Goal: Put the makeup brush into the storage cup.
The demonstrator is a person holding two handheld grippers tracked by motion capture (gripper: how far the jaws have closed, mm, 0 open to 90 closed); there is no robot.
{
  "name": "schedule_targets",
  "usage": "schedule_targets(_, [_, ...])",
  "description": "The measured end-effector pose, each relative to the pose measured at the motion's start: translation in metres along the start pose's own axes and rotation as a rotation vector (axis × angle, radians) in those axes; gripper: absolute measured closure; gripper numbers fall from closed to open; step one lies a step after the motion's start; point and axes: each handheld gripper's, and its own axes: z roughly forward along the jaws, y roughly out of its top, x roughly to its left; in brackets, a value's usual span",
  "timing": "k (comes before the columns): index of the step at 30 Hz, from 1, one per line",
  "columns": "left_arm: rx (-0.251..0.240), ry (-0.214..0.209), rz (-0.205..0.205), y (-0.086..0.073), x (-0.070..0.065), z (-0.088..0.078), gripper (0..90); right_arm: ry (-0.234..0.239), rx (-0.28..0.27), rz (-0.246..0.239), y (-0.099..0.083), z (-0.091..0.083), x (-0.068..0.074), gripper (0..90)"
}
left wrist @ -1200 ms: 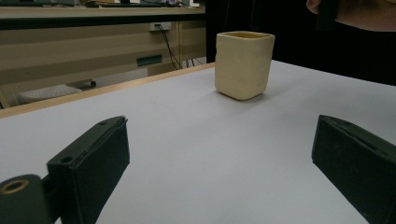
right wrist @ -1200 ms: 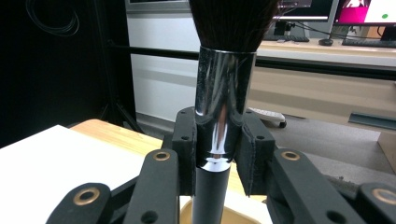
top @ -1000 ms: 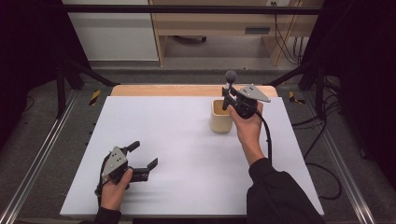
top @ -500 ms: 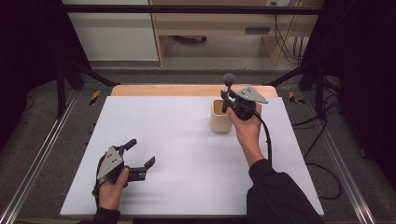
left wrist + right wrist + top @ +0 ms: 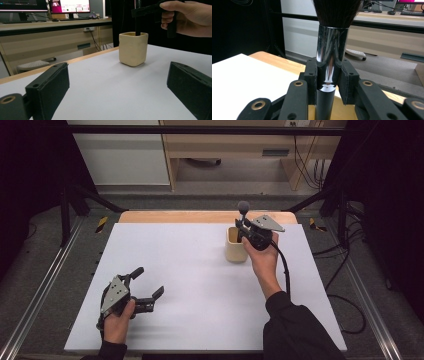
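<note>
Almost nothing has shifted over the last second: the right gripper still holds the makeup brush upright, its fingers clamped on the chrome ferrule, handle dipped into the cream cup near the bench's far edge. Judging by this, insertion is nearly finished and release comes next. The left gripper rests wide and empty near the near-left corner.
</note>
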Motion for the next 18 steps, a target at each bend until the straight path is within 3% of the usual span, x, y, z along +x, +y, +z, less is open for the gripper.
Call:
schedule_targets(4, [0.004, -0.003, 0.006, 0.0, -0.002, 0.0009, 3.9, 0.003, 0.005, 0.016, -0.0021, -0.001, -0.0016, 71.8])
schedule_targets(18, [0.008, -0.007, 0.014, 0.0001, -0.0029, 0.001, 3.9, 0.002, 0.031, -0.016, -0.0075, -0.0018, 0.0002, 71.8])
